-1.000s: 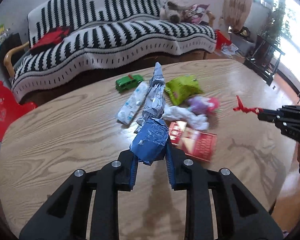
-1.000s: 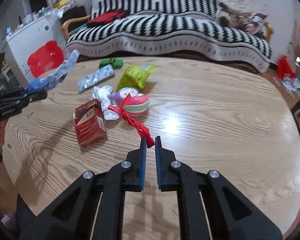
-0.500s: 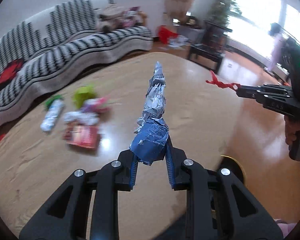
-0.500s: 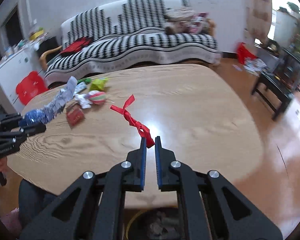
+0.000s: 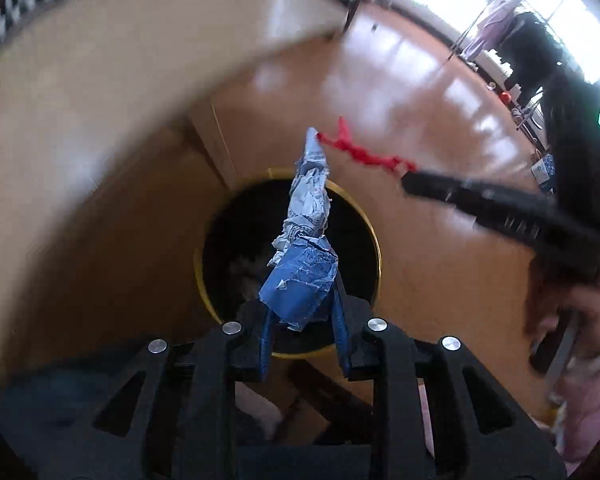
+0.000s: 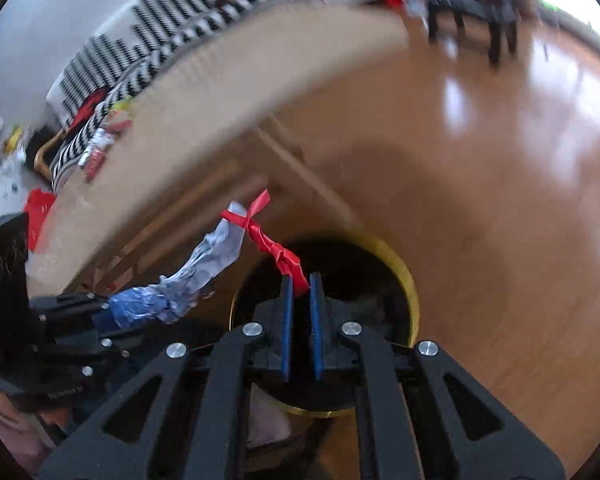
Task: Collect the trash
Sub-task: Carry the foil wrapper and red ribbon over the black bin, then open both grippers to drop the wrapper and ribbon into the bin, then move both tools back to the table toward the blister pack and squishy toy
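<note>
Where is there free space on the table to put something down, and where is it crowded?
In the right wrist view, the table is bare from its near curved edge across the middle. It is crowded only at the far left end, where leftover trash lies near the striped sofa.

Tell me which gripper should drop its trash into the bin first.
Left, probably. The left gripper holds the blue wrapper over the bin's opening; the right gripper's red ribbon reaches past the rim.

Matt black plastic on the left tool [image 5: 300, 330], with bright metal screw heads. Crinkled, foil-like blue and silver wrapper [image 5: 304, 236]. Glossy red ribbon [image 6: 274, 244]. Shiny brass-coloured rim on the bin [image 5: 374, 236]. Polished, reflective wood floor [image 6: 500, 140]. Pale matt wood desk [image 5: 100, 80].
</note>
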`<state>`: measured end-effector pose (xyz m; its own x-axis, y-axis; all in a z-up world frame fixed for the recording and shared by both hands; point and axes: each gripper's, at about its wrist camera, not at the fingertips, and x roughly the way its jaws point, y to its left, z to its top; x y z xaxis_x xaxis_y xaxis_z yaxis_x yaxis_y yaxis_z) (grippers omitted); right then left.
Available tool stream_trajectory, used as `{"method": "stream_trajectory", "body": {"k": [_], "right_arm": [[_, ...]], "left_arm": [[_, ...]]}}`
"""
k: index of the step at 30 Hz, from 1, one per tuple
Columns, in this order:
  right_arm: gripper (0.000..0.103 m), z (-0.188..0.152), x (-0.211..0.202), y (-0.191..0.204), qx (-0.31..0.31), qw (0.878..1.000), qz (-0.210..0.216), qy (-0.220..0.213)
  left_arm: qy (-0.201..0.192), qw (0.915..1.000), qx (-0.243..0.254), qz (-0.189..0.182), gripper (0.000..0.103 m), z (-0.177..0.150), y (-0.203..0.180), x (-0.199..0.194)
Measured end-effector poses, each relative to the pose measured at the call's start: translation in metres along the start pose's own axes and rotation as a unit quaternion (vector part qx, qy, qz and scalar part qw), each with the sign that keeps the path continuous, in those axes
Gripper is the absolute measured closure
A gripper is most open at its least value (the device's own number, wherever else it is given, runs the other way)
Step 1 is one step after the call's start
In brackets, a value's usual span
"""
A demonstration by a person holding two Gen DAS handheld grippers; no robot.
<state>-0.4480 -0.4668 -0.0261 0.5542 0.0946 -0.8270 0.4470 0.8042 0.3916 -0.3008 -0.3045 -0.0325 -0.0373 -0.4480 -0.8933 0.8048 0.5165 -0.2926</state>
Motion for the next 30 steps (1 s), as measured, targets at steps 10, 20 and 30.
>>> {"method": "stream_trajectory", "body": {"k": [10, 20, 30], "right_arm": [[0.094, -0.015, 0.031, -0.021, 0.029, 0.999, 0.014, 0.028], [0.043, -0.010, 0.031, -0.036, 0.077, 0.996, 0.024, 0.046], [0.007, 0.018, 0.007, -0.010, 0.042, 0.999, -0.020, -0.007]], "left_arm": [[0.038, 0.9991, -0.013, 0.013, 0.079, -0.002, 0.007, 0.035], [0.056, 0.9978, -0.013, 0.033, 0.016, 0.008, 0.004, 0.047], [-0.024, 0.9957, -0.031, 0.084, 0.007, 0.017, 0.032, -0.028]]}}
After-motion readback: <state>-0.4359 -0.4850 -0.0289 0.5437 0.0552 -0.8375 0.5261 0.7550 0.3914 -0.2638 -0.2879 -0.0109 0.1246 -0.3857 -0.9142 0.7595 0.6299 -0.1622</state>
